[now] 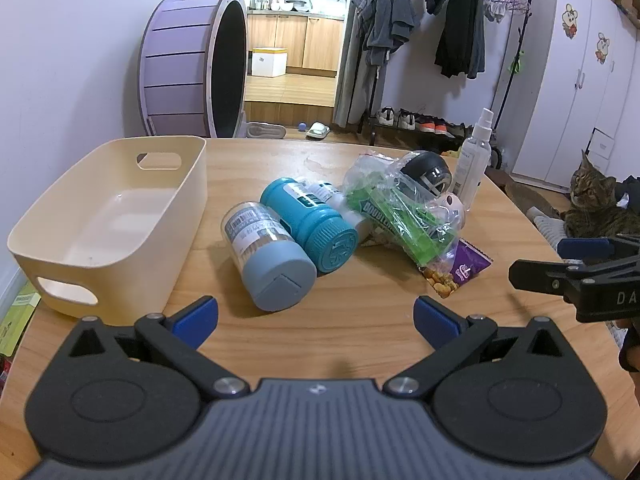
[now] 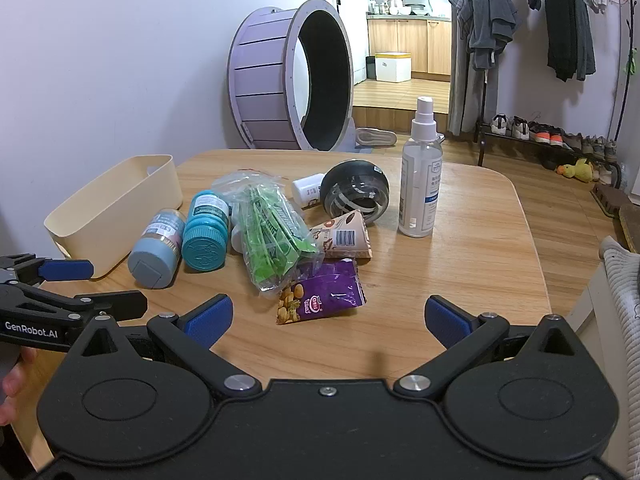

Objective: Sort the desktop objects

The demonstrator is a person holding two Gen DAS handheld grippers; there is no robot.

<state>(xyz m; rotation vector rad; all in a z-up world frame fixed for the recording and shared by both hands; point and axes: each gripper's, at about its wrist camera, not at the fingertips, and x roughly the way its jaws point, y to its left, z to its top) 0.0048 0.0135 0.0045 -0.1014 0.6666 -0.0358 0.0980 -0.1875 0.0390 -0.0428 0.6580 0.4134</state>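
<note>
— Wooden tabletop (image 2: 460,264) in a room with a purple drum-shaped wheel (image 2: 288,76) against the wall and a clothes rack (image 1: 460,20) by the kitchen doorway. What lies on it?

— At the left, a cream bin (image 1: 108,220) with nothing in it. Just beside it two jars lie on their sides, touching: a grey-capped jar (image 1: 268,256) and a teal bottle (image 1: 316,224). Against the teal one rests a clear bag of green gum packs (image 2: 276,236), with a small white bottle (image 2: 308,190) and a black ball (image 2: 356,192) behind it.

— And nearer the camera?

— A purple nut packet (image 2: 324,296) lies flat, partly under the bag, beside a brown barcoded sachet (image 2: 344,236). A clear spray bottle (image 2: 422,176) stands upright, apart on the right.

— The jaws?

— Left gripper (image 1: 316,320) and right gripper (image 2: 328,320) both hover over the near edge, jaws spread wide and grasping nothing. A tabby cat (image 1: 592,204) watches from the right.
</note>
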